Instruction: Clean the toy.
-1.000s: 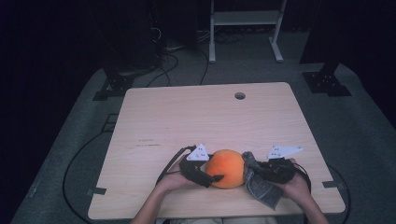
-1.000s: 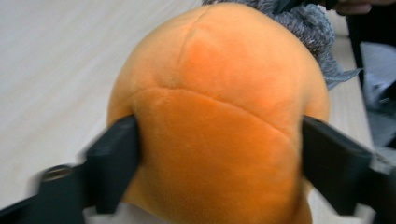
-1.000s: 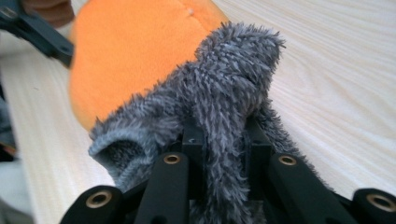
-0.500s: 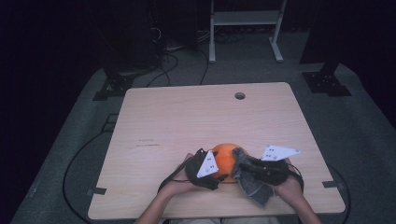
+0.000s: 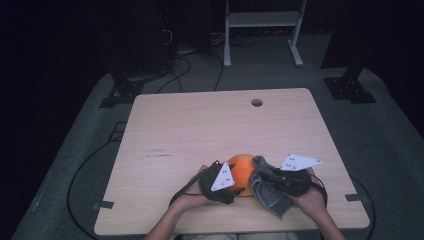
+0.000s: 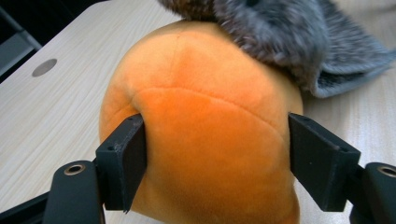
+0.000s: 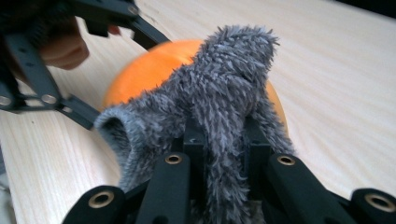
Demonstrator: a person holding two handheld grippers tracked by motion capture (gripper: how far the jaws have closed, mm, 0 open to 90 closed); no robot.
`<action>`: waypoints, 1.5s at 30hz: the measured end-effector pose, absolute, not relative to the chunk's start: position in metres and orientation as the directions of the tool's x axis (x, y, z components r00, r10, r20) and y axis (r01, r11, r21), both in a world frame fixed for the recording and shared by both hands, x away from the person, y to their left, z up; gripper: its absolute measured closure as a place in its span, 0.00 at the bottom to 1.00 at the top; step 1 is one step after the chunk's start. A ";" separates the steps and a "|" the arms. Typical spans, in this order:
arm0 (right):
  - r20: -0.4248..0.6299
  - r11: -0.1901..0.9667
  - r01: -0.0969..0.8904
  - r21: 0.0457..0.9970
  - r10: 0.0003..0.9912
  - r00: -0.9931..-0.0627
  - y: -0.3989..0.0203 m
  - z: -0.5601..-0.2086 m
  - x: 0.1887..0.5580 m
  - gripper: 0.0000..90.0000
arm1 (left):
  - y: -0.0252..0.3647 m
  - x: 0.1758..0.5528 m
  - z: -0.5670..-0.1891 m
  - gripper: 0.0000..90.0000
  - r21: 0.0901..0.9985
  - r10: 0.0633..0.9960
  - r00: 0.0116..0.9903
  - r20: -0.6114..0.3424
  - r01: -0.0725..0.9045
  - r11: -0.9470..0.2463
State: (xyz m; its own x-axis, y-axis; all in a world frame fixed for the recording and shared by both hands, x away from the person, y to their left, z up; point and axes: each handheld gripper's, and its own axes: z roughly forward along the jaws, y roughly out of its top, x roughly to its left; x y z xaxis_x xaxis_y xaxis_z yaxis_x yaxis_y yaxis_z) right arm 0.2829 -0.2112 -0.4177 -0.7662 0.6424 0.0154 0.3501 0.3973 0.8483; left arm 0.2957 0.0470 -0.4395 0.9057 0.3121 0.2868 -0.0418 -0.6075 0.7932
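High view: pale wooden table (image 5: 200,130) with a round cable hole (image 5: 257,102) near the far edge. Orange plush ball (image 5: 241,169) resting near the near edge, a little right of the middle. Left gripper (image 5: 231,185) pressed against the ball's near-left side, held by the left hand (image 5: 192,197), grey three-cornered plate on top. Right gripper (image 5: 260,172) just right of the ball, in the right hand (image 5: 312,200), with a grey fuzzy cloth (image 5: 267,192) draped from its jaws, one end lying over the ball's right shoulder, the rest hanging toward the near edge. Dark floor, cables and a white frame beyond the far side.

Left gripper view: jaws apart, straddling the orange plush ball (image 6: 205,126), one on each flank. Left jaw touching the plush; right jaw just beside the surface, contact impossible to tell. Jaws just now closing in a little on the ball between them. Grey cloth (image 6: 285,37) lying over the ball's far top, trailing off to the right on the table (image 6: 42,116).

Right gripper view: jaws together, clamped on a bunched fold of the grey fuzzy cloth (image 7: 224,93), which stands up between them. Orange ball (image 7: 154,70) directly behind the cloth, touching it. Left gripper (image 7: 109,65) at the upper left, reaching around the ball.
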 end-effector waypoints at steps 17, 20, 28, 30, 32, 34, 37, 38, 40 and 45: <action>0.021 0.383 0.318 0.867 0.610 -0.792 -0.190 -0.415 0.274 0.84 | 0.051 0.303 -0.430 0.20 0.836 0.333 0.925 0.182 0.033 -0.548; 0.000 0.399 0.303 0.865 0.604 -0.797 -0.188 -0.415 0.274 0.84 | 0.053 0.304 -0.437 0.21 0.824 0.336 0.926 0.174 0.050 -0.564; 0.017 0.385 0.370 0.845 0.674 -0.739 -0.214 -0.425 0.282 0.84 | 0.062 0.310 -0.438 0.24 0.829 0.359 0.926 0.118 0.107 -0.549; -0.005 0.395 0.358 0.846 0.679 -0.735 -0.212 -0.423 0.280 0.84 | 0.059 0.309 -0.432 0.21 0.841 0.358 0.923 0.139 0.081 -0.535; -0.013 0.398 0.345 0.850 0.671 -0.741 -0.209 -0.422 0.279 0.84 | 0.056 0.309 -0.432 0.21 0.830 0.366 0.917 0.159 0.076 -0.553; -0.027 0.407 0.329 0.853 0.662 -0.749 -0.206 -0.422 0.279 0.84 | 0.059 0.311 -0.436 0.23 0.831 0.366 0.919 0.144 0.088 -0.549; 0.022 0.375 0.363 0.853 0.669 -0.743 -0.214 -0.428 0.287 0.84 | 0.066 0.314 -0.440 0.26 0.820 0.380 0.917 0.118 0.126 -0.558; 0.031 0.371 0.380 0.847 0.679 -0.733 -0.217 -0.430 0.290 0.84 | 0.067 0.315 -0.440 0.26 0.819 0.383 0.917 0.110 0.135 -0.558; 0.037 0.373 0.408 0.833 0.698 -0.715 -0.221 -0.435 0.293 0.84 | 0.069 0.316 -0.441 0.26 0.814 0.381 0.919 0.103 0.142 -0.563; 0.002 0.380 0.383 0.842 0.708 -0.707 -0.216 -0.428 0.285 0.84 | 0.076 0.318 -0.444 0.26 0.801 0.373 0.923 0.099 0.148 -0.579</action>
